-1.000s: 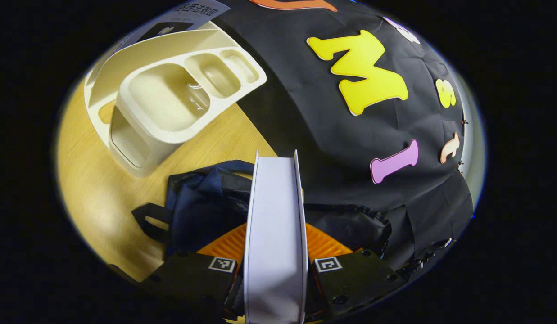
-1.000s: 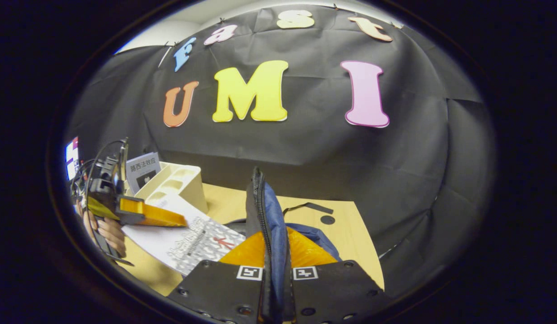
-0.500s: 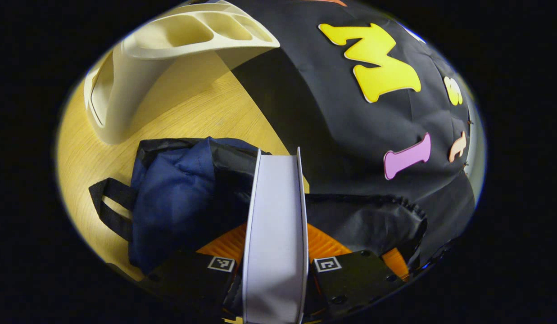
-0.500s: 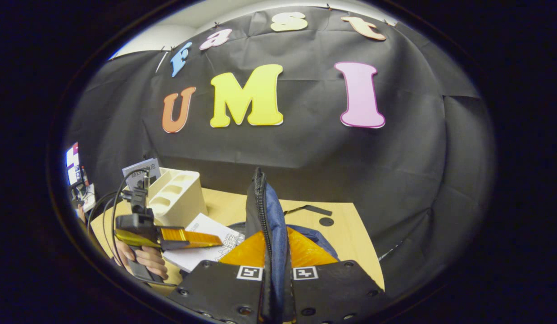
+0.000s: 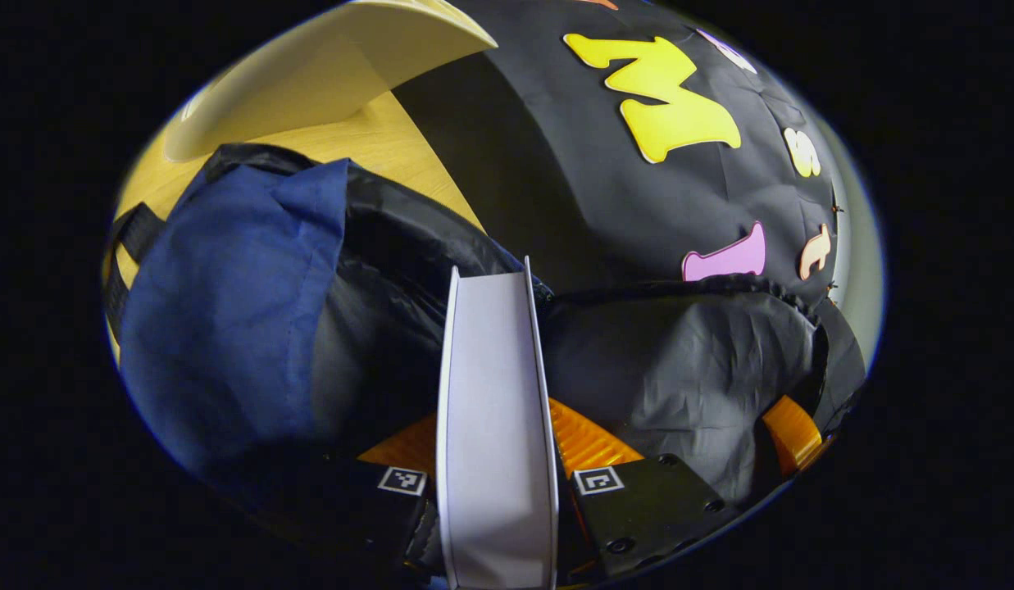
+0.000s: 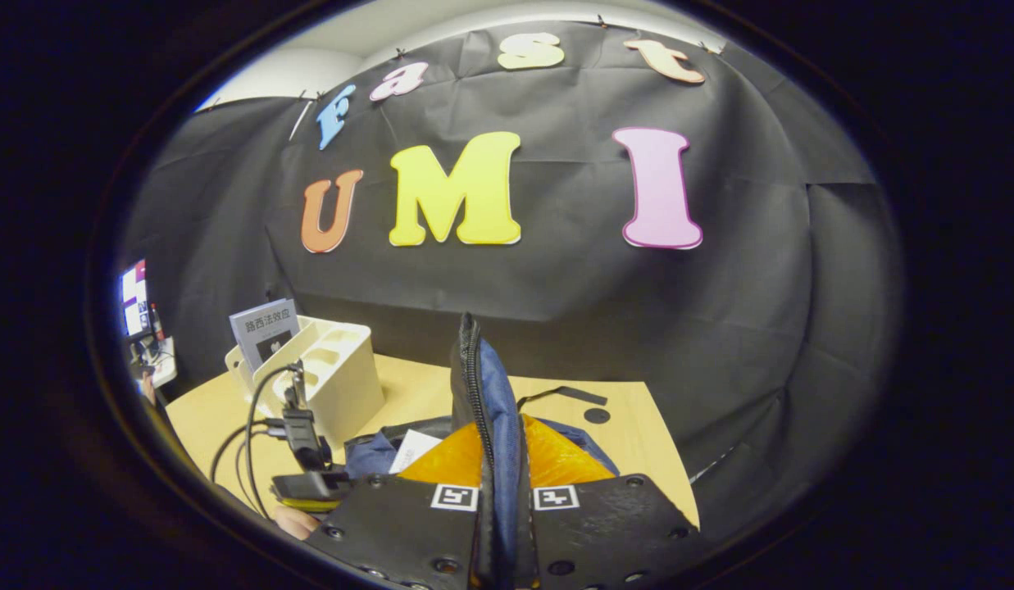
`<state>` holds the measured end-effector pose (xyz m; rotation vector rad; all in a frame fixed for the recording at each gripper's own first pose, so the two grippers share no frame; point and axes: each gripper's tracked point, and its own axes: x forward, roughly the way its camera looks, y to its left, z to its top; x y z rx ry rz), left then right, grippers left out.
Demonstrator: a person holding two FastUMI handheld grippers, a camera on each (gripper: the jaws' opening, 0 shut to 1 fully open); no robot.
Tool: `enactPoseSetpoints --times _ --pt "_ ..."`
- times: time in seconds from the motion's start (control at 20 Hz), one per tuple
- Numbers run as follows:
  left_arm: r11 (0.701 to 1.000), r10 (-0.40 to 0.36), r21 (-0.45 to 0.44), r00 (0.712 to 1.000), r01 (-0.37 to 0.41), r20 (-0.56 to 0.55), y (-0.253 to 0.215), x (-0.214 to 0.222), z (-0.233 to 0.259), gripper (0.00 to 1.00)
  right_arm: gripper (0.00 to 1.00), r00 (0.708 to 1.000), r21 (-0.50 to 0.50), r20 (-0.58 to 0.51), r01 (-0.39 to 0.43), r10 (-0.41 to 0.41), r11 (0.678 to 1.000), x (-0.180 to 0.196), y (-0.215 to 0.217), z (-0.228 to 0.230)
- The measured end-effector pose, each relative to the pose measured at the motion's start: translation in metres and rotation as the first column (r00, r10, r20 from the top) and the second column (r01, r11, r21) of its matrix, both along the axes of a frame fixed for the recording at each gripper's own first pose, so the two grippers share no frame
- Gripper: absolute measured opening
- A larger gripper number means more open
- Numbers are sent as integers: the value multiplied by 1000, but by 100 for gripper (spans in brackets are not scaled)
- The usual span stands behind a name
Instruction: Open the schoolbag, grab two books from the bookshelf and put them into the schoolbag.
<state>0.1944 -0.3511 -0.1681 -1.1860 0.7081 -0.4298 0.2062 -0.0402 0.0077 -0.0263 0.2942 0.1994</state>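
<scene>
While the left gripper (image 5: 497, 459) clamps a white book (image 5: 492, 426) edge-on between both fingers, the book's far end sits in the open mouth of the blue schoolbag (image 5: 228, 303) on the wooden table (image 6: 613, 426). Right gripper (image 6: 504, 500) is pinched on the schoolbag's zippered edge (image 6: 474, 385), holding it up. 1 more book (image 6: 266, 330) stands in the cream bookshelf (image 6: 334, 377), left of the bag.
</scene>
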Motion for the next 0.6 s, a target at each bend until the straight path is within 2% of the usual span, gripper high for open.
enactPoseSetpoints --times 0.05,0.1,0.15,0.2,0.25,0.3,0.35,0.45,0.55,0.6 --pt "1000 10 -4 1000 -10 2 -3 1 -2 56 10 1000 -2 2 -4 4 1000 1 2 0" --pt "1000 22 -8 1000 -22 7 -5 1 -3 51 10 1000 -7 1 -5 5 1000 0 3 0" --pt "1000 23 -8 1000 -23 7 -8 1 -6 57 10 1000 -9 3 -5 5 1000 1 4 0" --pt "1000 24 -11 1000 -24 6 -10 0 -9 52 10 1000 -8 2 -4 4 1000 2 4 0" --pt "1000 13 7 1000 -13 -4 -12 -2 -14 53 10 1000 -6 2 -3 3 1000 2 4 0" --pt "999 -8 38 1000 8 -15 -17 -3 -21 55 10 1000 -4 -2 -3 3 1000 2 4 -3" --pt "999 -32 41 999 32 -11 -19 -6 -21 69 10 1000 -5 -6 -3 3 1000 2 3 -4" --pt "991 -93 97 995 96 -36 -19 -9 -22 70 10 1000 -9 -5 8 -9 1000 1 0 -5" --pt "970 -161 178 986 166 -44 -14 -15 -26 78 10 1000 -8 -6 11 -11 1000 0 -2 -4" --pt "961 -185 197 981 192 -52 -13 -15 -27 70 10 1000 -8 -11 11 -11 1000 -1 -2 -6"
